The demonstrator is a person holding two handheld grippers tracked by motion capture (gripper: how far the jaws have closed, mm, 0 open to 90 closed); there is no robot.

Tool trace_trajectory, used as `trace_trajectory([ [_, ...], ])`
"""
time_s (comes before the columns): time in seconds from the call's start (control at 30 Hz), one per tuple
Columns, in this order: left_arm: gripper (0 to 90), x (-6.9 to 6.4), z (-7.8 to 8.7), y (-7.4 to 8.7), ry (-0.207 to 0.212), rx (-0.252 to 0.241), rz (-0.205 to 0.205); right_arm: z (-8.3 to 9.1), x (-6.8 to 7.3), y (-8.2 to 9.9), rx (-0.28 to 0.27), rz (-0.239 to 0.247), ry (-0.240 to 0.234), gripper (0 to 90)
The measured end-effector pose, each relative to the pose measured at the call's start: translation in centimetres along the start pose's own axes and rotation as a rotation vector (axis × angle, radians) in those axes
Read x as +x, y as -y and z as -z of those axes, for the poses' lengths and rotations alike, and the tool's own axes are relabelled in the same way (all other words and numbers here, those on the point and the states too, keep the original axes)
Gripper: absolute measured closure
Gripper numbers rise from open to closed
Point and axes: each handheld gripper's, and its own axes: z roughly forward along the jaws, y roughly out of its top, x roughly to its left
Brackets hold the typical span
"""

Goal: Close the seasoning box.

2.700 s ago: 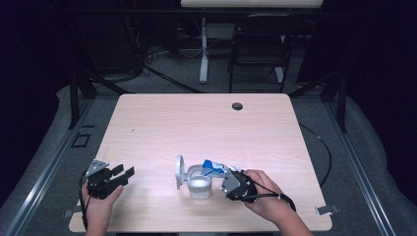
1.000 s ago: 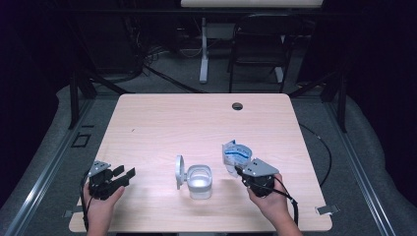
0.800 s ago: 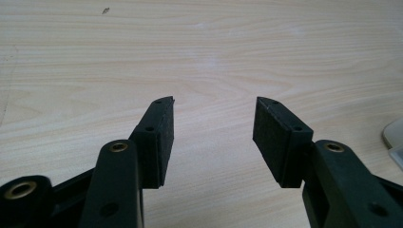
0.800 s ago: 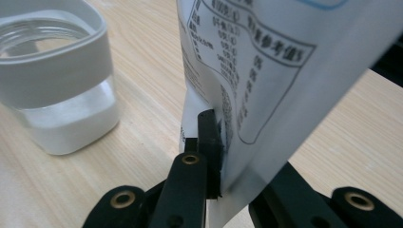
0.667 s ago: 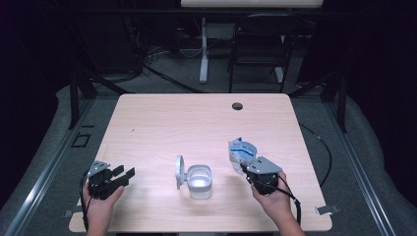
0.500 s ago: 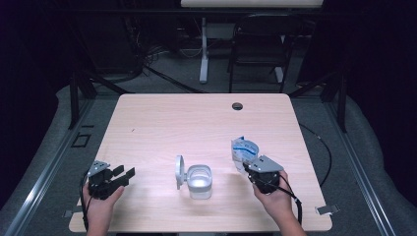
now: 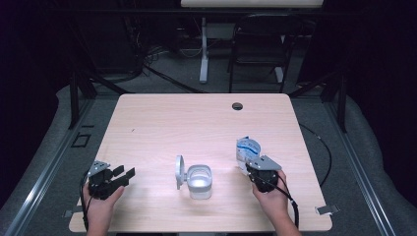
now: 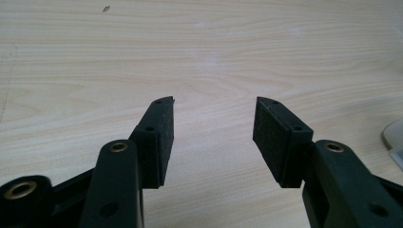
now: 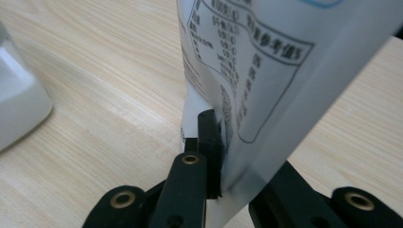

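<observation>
A small white box with its round lid flipped up on its left side stands on the table's near middle. My right gripper is to its right, low over the wood, shut on the lower edge of a white and blue printed pouch that stands up from the jaws. In the right gripper view the pouch hangs close before the camera, pinched between the black pads, and the box's corner shows at left. My left gripper rests near the front left, open with nothing between its pads.
The wooden table has a round cable hole near its far edge. A chair and desk legs stand on the dark floor beyond. A cable trails from the right gripper off the table's front right.
My right gripper carried the pouch from just over the box to the right and lowered it toward the table. The left gripper stayed put.
</observation>
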Motion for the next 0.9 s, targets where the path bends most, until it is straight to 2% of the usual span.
trace_trajectory([
  [0.07, 49.3, 0.0, 0.0, 0.0, 0.000, 0.002, -0.001, -0.2, -0.2, 0.1, 0.013, -0.008, 0.004, 86.5],
  [0.17, 49.3, -0.1, -0.1, 0.0, -0.001, -0.003, 0.000, -0.4, -0.6, 0.2, 0.003, -0.049, 0.011, 86.5],
  [0.4, 49.3, -0.1, -0.1, 0.0, -0.001, -0.002, -0.001, -1.0, -1.9, 0.2, 0.011, -0.112, 0.058, 86.5],
  [0.6, 49.3, -0.1, -0.2, 0.0, 0.000, -0.003, -0.002, -1.8, -2.7, 0.4, 0.047, -0.133, 0.106, 86.5],
  [0.7, 49.3, -0.1, -0.2, 0.0, 0.001, -0.003, -0.002, -1.9, -3.1, 0.6, 0.043, -0.164, 0.116, 86.5],
  [0.9, 49.3, -0.1, -0.1, 0.0, 0.000, 0.003, -0.006, -1.8, -3.6, 0.8, 0.037, -0.192, 0.126, 86.4],
])
